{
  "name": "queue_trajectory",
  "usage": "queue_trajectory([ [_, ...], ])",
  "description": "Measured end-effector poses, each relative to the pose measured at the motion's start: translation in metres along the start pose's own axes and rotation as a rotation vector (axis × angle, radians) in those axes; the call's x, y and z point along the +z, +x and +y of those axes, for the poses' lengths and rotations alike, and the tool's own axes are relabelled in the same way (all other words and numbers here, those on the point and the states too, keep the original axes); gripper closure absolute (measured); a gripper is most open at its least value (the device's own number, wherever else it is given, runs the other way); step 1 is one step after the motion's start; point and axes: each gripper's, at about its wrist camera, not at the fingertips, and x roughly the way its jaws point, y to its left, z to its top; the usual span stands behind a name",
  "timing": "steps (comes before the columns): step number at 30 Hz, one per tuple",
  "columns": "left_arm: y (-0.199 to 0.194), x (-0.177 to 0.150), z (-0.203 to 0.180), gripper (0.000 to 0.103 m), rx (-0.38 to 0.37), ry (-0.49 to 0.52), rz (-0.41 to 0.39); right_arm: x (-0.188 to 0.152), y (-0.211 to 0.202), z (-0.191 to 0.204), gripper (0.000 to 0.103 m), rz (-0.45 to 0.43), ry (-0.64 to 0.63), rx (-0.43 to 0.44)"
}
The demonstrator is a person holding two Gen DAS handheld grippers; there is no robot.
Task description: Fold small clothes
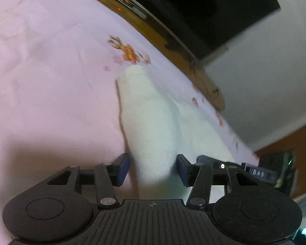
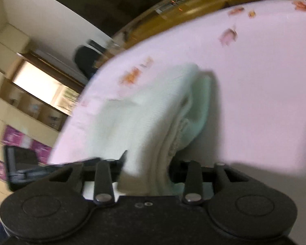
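Note:
A small white garment (image 1: pixel 151 120) lies on the pink flowered sheet (image 1: pixel 51 71), stretching away from my left gripper (image 1: pixel 153 168). The left jaws stand around its near end with blue pads (image 1: pixel 123 168) a little apart from the cloth on each side. In the right wrist view the same pale garment (image 2: pixel 153 112) is bunched in folds and runs into my right gripper (image 2: pixel 146 169), whose fingers press on its near end. The other gripper (image 2: pixel 20 163) shows at the left edge there. Both views are blurred.
The sheet's edge runs along a wooden bed frame (image 1: pixel 163 34) with a dark screen (image 1: pixel 224 10) on the wall behind. Shelves and a lit window (image 2: pixel 38 85) are at the left of the right wrist view.

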Motion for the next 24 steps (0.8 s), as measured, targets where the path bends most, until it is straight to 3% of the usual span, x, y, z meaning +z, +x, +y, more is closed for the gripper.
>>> queue_trajectory([
  [5,-0.025,-0.037,-0.005,0.052,-0.060,-0.001,0.007,-0.010,-0.037,-0.009,0.043,-0.036,-0.021,0.036],
  [8,-0.023,-0.072,-0.013,0.052,-0.059,-0.009,0.025,-0.019,-0.056,-0.024,0.042,0.005,-0.027,0.058],
  [12,-0.015,-0.093,-0.014,0.052,-0.074,-0.039,0.007,-0.041,-0.067,-0.036,0.041,0.054,-0.028,0.094],
  [13,-0.011,-0.093,-0.016,0.055,-0.081,-0.049,0.009,-0.046,-0.064,-0.035,0.041,0.053,-0.030,0.088],
  [14,-0.008,-0.091,-0.017,0.077,-0.099,-0.066,0.026,-0.049,-0.063,-0.032,0.041,0.041,-0.028,0.085],
  [15,-0.001,-0.089,-0.017,0.085,-0.112,-0.086,0.055,-0.051,-0.060,-0.029,0.043,0.051,-0.007,0.095],
  [17,-0.006,-0.087,-0.019,0.086,-0.134,-0.103,0.069,-0.056,-0.045,-0.026,0.080,0.132,0.090,0.123],
  [19,-0.019,-0.081,-0.021,0.086,-0.161,-0.114,0.063,-0.063,-0.043,-0.021,0.081,0.125,0.182,0.128],
  [21,-0.037,-0.079,-0.022,0.086,-0.128,-0.084,0.069,-0.074,-0.051,-0.016,0.083,0.103,0.302,0.244],
  [22,-0.041,-0.079,-0.020,0.086,-0.093,-0.070,0.079,-0.081,-0.057,-0.009,0.084,0.098,0.310,0.238],
  [24,-0.045,-0.084,-0.015,0.084,0.061,0.004,0.112,-0.097,-0.060,0.000,0.084,0.114,0.313,0.187],
])
